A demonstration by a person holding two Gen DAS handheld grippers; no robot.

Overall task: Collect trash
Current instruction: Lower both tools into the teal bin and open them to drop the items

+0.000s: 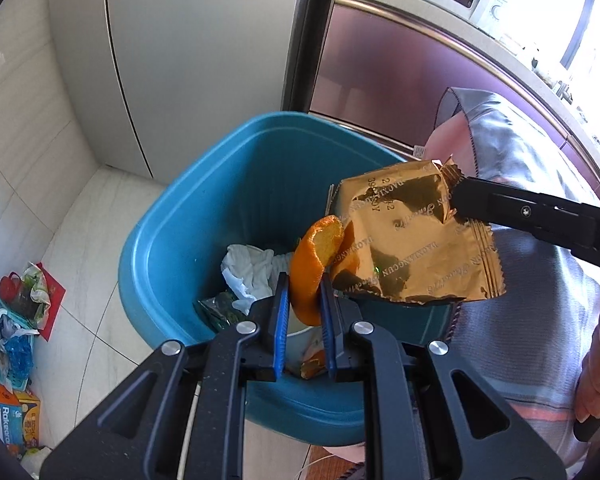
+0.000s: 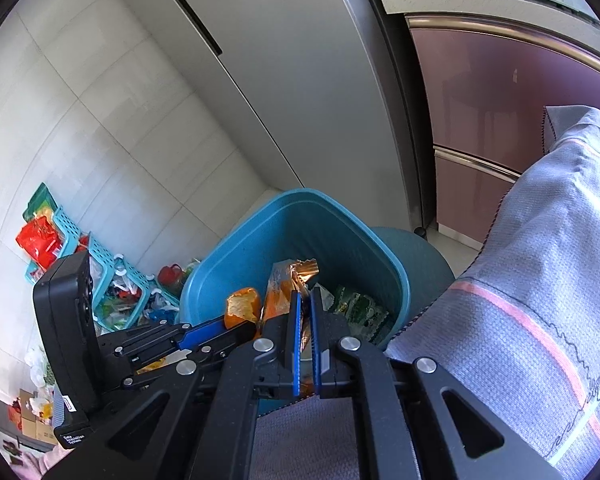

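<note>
— Trash first: the curled orange peel (image 1: 314, 268) sits pinched between the blue pads of the left claw (image 1: 305, 296), low in the centre of the left wrist view, held right over the open mouth of the bin.

— And the right claw (image 2: 305, 312)?

— Nearly closed on one crimped corner of the crinkled gold foil snack wrapper (image 1: 412, 240), which hangs just to the right of the peel, partly over the rim.

— So both pieces are at the drop point?

— I'd judge so. Beyond them, the blue plastic waste bin (image 1: 188, 216) already has crumpled white tissue (image 1: 248, 272) and a green packet (image 2: 360, 308) at its bottom.

— Next move?

— Probably open both claws. The wrapper may need nudging toward mid-frame first; it is light and could flutter onto the grey striped cloth (image 2: 540, 280) at right.
</note>
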